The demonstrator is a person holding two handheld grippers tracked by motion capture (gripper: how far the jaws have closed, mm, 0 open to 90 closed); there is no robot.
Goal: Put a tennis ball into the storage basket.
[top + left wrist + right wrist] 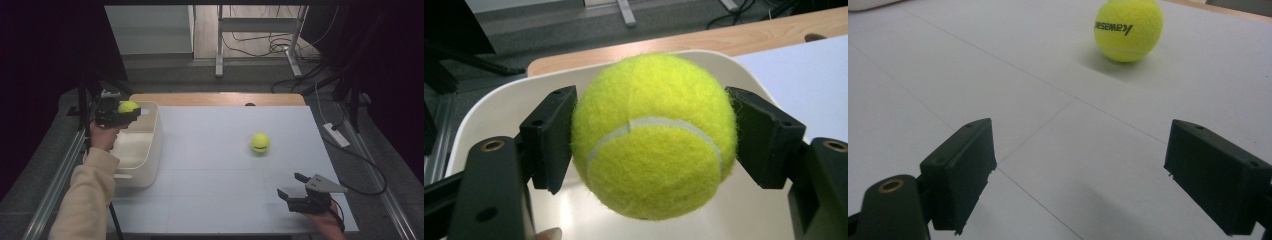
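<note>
Left gripper (121, 114) is up over the far end of the cream bin (150, 150), which sits at the left edge of the white counter (215, 165). Its jaws pinch a yellow-green tennis ball (654, 135) from both sides; in the left gripper view the black pads press into the felt on either flank, and the ball's white seam curves across the front. The bin's pale floor and rounded rim lie under and behind the held ball. A cream-coloured sleeve (85, 200) leads up to the hand on that gripper. Right gripper (296, 186) sits low near the front right corner of the counter, jaws spread wide with nothing between them. A second tennis ball (260, 143) rests on the counter, right of centre, well apart from the bin and beyond the right gripper; in the right gripper view it lies ahead of the open jaws with dark printed lettering facing the camera, upside down. A wooden strip (215, 98) edges the counter's far side.
</note>
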